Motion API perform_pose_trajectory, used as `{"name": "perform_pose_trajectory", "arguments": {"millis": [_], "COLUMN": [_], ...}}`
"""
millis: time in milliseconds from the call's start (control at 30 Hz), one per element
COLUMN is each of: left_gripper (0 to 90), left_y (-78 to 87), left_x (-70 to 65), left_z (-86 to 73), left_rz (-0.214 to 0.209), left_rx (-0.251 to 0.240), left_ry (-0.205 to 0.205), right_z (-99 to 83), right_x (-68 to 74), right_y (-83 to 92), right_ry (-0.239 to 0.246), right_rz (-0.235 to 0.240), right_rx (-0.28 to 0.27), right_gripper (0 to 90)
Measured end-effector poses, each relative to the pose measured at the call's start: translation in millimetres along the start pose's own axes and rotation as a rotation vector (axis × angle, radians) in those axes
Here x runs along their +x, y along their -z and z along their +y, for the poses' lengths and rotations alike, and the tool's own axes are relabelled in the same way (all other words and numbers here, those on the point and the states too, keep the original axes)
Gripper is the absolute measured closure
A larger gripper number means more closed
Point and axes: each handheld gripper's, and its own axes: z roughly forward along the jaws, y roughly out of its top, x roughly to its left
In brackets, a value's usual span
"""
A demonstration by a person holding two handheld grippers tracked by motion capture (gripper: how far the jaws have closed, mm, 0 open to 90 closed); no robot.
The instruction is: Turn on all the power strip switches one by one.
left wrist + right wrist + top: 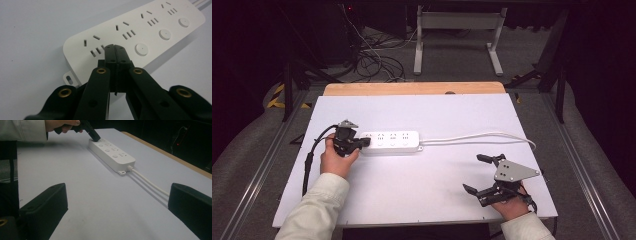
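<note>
The left tool (365, 142), jaws together, meets the power strip's (394, 141) end; the right tool (477, 173) gapes.

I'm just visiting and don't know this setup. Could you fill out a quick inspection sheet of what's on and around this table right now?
Surface: white table with a wooden strip along its far edge.
Job's things: white power strip lying flat, four socket groups with round buttons.
Clutter: nothing seen.
Grippers: left tongs shut, tips over the power strip's end socket group; whether they touch it is unclear. Right tongs open, holding nothing, near the table's front right corner.
Cables: white cord runs right from the strip; black cable trails from the left tongs.
Surroundings: dark room, tangled floor cables, white frame legs behind.
</note>
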Motion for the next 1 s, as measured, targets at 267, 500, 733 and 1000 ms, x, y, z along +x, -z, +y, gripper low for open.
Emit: {"name": "perform_pose_trajectory", "arguments": {"millis": [267,500,733,1000], "left_gripper": [90.0,90.0,90.0,90.0], "left_y": [6.3,1.3,-8.7,-13.5], "left_x": [-20.1,-27.1,-34.8,-33.3], "left_z": [23.6,26.6,28.7,26.6], "left_rz": [0.045,0.019,0.008,0.022], "left_rx": [0.032,0.044,0.047,0.065], "left_ry": [-0.087,-0.093,-0.103,-0.107], "right_z": [0.3,0.0,0.2,0.2], "right_x": [-1.5,-1.3,-1.0,-0.9], "right_y": [-0.2,0.3,0.3,0.1], "right_ry": [-0.001,0.002,0.005,0.004], "right_rz": [-0.007,-0.005,-0.004,-0.002], "right_rx": [-0.002,-0.003,-0.004,-0.001], "right_gripper": [3.2,3.2,3.2,3.2]}}
